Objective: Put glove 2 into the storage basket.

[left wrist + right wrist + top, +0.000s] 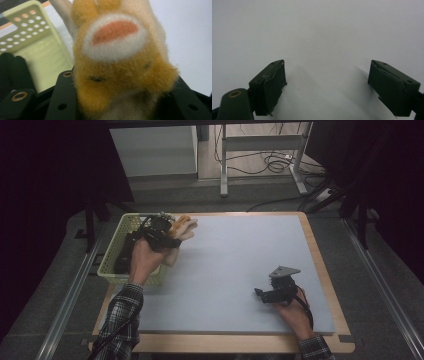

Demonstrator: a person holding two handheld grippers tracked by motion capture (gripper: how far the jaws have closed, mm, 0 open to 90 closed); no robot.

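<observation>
Plush toy (117, 67), orange and cream with a white muzzle and a pink patch, clamped between the jaws of the left gripper (159, 234), black plates pressed against both sides of the fuzzy body. Held off the table, over the right rim of a pale green perforated basket (116, 236) at the table's far left corner. Inside the basket, seen from above, a dark shape along the left wall, too dim to identify; in the left gripper view, a bare green floor and a wall dotted with round holes just behind the toy. Beyond, a grey mat (235, 265) edged by a wooden table border (320, 265). Right gripper (270, 295) low over the mat near the front right, well apart from toy and basket, jaws spread wide with nothing between them.
</observation>
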